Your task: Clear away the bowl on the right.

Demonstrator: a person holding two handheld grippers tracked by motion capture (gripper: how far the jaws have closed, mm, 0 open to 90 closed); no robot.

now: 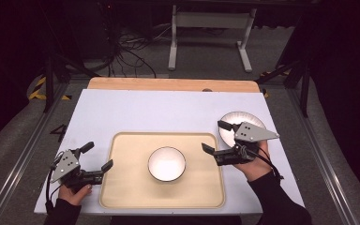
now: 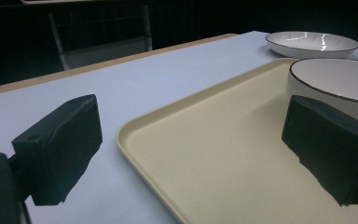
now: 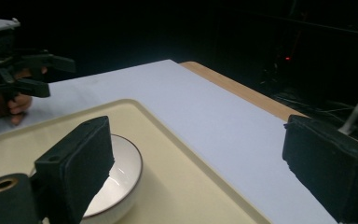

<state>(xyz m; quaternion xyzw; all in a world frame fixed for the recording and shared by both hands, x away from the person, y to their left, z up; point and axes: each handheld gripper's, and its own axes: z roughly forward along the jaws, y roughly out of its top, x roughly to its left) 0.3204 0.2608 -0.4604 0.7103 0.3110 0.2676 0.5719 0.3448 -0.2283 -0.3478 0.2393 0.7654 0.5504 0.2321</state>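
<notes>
Two dishes are in play: a white bowl (image 1: 167, 163) with a dark rim sits at the centre of a beige tray (image 1: 122, 187), and a white ribbed plate (image 1: 232, 122) lies on the pale blue table cover (image 1: 168, 112) at about two o'clock from the bowl, just off the tray's far right corner. Both look empty; the tray carries nothing but the bowl.

At the tray's right edge, the right gripper (image 1: 213, 137) hovers with its jaws spread wide, holding nothing, between the bowl and the plate; its body hides the plate's near edge in the high view. From its own camera the bowl (image 3: 114, 182) sits low at seven o'clock behind one jaw. Over at the bowl's eight o'clock, off the tray's left edge, the left gripper (image 1: 98, 157) is likewise spread and empty, one jaw over the table cover and one over the tray (image 2: 223, 154); its view shows the bowl (image 2: 335, 79) and, beyond it, the plate (image 2: 310, 43).

Judging by the glaze and shine, both dishes are probably ceramic: stiff, fairly heavy, slick and breakable if dropped or knocked. The plate is shallow, so the best hold is likely a pinch across its rim, one jaw over and one under. For the bowl, a grip on the rim wall, one jaw inside and one outside, seems safest.
</notes>
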